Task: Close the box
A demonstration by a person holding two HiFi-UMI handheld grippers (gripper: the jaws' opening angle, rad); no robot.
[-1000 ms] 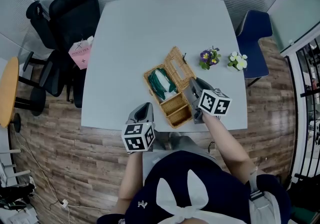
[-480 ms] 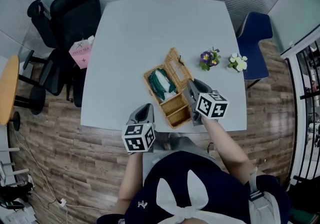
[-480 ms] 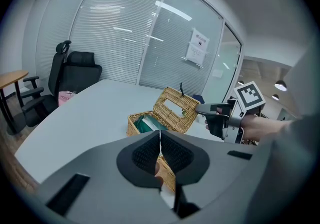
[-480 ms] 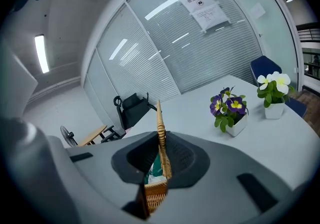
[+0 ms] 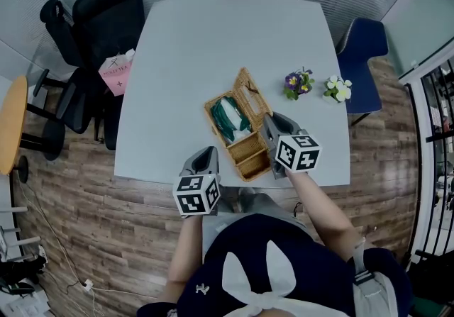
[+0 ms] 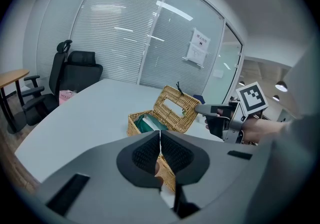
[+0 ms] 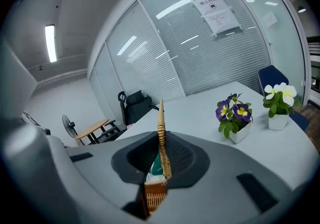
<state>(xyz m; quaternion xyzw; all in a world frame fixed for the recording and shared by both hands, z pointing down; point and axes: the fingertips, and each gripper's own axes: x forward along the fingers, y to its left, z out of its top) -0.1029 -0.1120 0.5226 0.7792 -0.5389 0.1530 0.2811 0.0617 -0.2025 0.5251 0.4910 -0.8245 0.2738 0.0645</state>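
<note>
Grey table: wicker box not yet closed.
Right gripper pinches the raised lid, ready to swing it down; left gripper hangs closed, empty.

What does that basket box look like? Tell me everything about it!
The box is woven tan wicker, sitting on the grey table near the person's edge. Its lid, with a long slot, stands tilted up, pinched by the right gripper. Inside, a green-and-white bundle fills the big part; two small compartments look empty.
</note>
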